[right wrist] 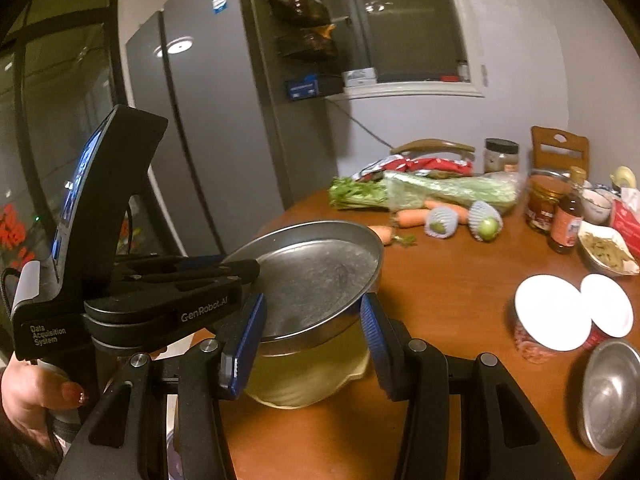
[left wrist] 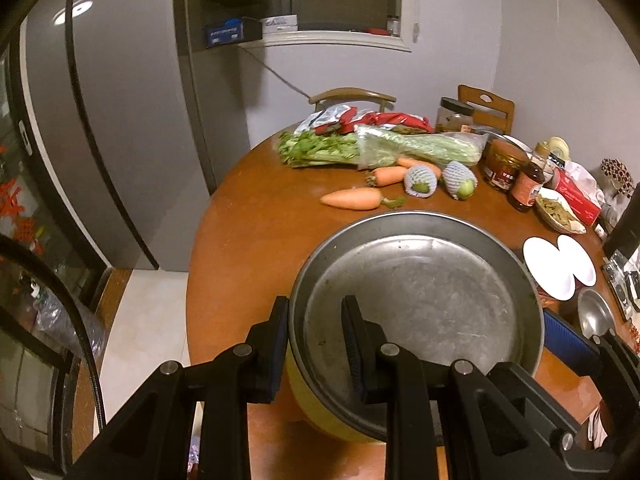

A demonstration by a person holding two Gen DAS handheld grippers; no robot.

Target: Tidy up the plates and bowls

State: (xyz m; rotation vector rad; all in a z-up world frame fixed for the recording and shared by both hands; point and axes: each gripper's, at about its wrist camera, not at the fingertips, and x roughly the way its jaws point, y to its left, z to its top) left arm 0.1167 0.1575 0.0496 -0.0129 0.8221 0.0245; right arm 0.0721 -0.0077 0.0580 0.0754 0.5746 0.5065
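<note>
The metal pan hides most of the yellow bowl beneath.

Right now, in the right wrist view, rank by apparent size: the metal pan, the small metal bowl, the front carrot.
1. metal pan, though it is nearest the camera.
2. small metal bowl.
3. front carrot, farther off.

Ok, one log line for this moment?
left claw: shut on pan rim | right claw: around bowl | both lifted off table
</note>
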